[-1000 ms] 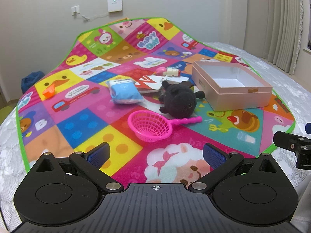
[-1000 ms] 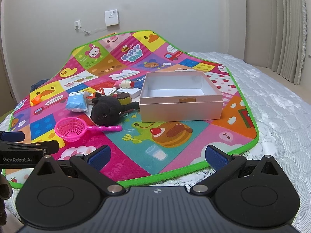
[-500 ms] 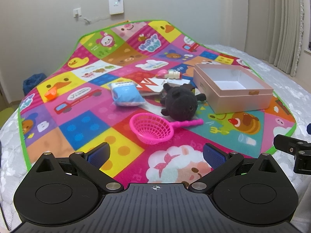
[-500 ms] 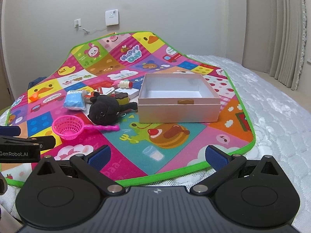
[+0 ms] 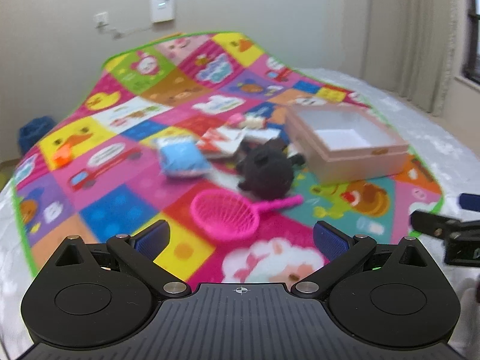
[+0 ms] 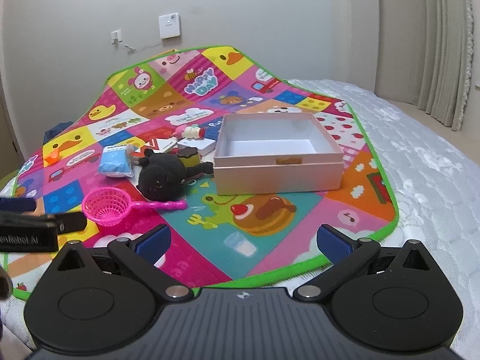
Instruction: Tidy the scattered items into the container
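Note:
An open pink box with a white inside stands empty on the colourful play mat. Left of it lie a black plush toy, a pink strainer, a blue packet, a toy cake, a small bottle and some cards. An orange piece lies far left. My left gripper is open above the mat's near part, short of the strainer. My right gripper is open near the mat's front edge, holding nothing.
The mat lies on a white quilted bed. A grey wall with a socket and a thermostat stands behind, curtains at the right. A blue thing sits beside the bed at far left.
Both grippers have shifted slightly over the mat, and the left wrist view is now blurred by motion. Nothing on the mat has moved; both grippers stay open.

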Tool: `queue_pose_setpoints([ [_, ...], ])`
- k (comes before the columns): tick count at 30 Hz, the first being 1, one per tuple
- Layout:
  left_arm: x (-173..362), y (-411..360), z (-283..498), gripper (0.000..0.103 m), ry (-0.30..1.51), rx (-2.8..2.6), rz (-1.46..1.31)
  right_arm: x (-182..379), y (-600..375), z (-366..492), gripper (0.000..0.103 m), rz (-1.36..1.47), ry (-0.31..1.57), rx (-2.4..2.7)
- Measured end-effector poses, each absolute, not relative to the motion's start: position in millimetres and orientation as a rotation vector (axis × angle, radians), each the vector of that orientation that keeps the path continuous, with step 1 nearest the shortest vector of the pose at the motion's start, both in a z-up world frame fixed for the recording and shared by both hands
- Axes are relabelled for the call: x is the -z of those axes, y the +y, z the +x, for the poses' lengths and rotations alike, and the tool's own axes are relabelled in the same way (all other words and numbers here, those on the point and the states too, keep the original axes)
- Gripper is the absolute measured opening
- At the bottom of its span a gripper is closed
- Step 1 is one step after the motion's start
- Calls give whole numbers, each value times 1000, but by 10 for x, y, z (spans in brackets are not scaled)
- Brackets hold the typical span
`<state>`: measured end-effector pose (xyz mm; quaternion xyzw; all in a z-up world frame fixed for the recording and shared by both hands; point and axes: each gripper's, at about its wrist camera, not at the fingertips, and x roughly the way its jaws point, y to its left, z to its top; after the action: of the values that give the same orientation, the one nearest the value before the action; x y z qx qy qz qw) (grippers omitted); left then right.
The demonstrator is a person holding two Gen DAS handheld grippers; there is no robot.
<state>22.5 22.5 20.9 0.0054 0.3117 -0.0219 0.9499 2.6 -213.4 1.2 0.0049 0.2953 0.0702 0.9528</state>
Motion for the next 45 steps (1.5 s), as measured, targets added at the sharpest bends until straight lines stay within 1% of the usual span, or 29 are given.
queue_pose_setpoints([
  [3, -314, 483, 435, 103, 616, 60, 12, -48, -2050, 105, 103, -6, 608, -155],
  [7, -366, 1113, 787, 103, 572, -57, -5, -43, -1894, 233, 103, -41, 615, -177],
  [10, -293, 1648, 1098, 103, 526, -173, 9, 3, -1772, 364, 103, -37, 637, -218],
  [11, -235, 1824, 1235, 97, 528, -212, 16, 22, -1731, 405, 103, -35, 642, -230],
  [12, -175, 1951, 1359, 89, 537, -232, 24, 41, -1688, 450, 103, -34, 647, -242],
  [13, -109, 2068, 1490, 67, 551, -243, 40, 61, -1643, 492, 103, -36, 652, -255],
  [14, -26, 2194, 1640, 65, 567, -266, 56, 80, -1595, 535, 103, -42, 656, -269],
  [15, 38, 2289, 1748, 71, 569, -285, 63, 94, -1545, 569, 103, -51, 661, -281],
  [16, 97, 2404, 1861, 87, 562, -301, 63, 101, -1498, 594, 103, -61, 664, -292],
  [17, 133, 2508, 1954, 98, 553, -317, 60, 109, -1459, 617, 103, -70, 668, -305],
  [19, 231, 2722, 2145, 97, 552, -368, 67, 132, -1408, 649, 103, -82, 676, -324],
  [24, 495, 3243, 2624, 97, 644, -532, 48, 244, -1407, 736, 103, -59, 726, -332],
  [25, 544, 3316, 2682, 90, 662, -549, 35, 272, -1414, 754, 103, -51, 737, -332],
  [26, 595, 3379, 2742, 77, 684, -566, 26, 301, -1423, 770, 103, -45, 746, -332],
  [28, 674, 3463, 2814, 72, 707, -566, 6, 345, -1435, 799, 103, -41, 760, -328],
  [29, 682, 3469, 2817, 64, 698, -562, 4, 362, -1435, 818, 103, -40, 766, -327],
  [30, 673, 3457, 2811, 59, 694, -559, 11, 369, -1432, 833, 103, -40, 769, -328],
  [33, 604, 3360, 2718, 59, 691, -533, 27, 356, -1396, 847, 103, -65, 758, -328],
  [36, 423, 3068, 2404, 59, 663, -414, 32, 309, -1346, 825, 103, -94, 744, -329],
  [38, 283, 2747, 2137, 59, 648, -311, 64, 280, -1346, 813, 103, -77, 752, -323],
  [41, 23, 2151, 1648, 59, 658, -124, 74, 313, -1367, 856, 103, -31, 818, -321],
  [45, -217, 1384, 1166, 59, 737, 61, 51, 471, -1408, 938, 103, 52, 895, -299],
])
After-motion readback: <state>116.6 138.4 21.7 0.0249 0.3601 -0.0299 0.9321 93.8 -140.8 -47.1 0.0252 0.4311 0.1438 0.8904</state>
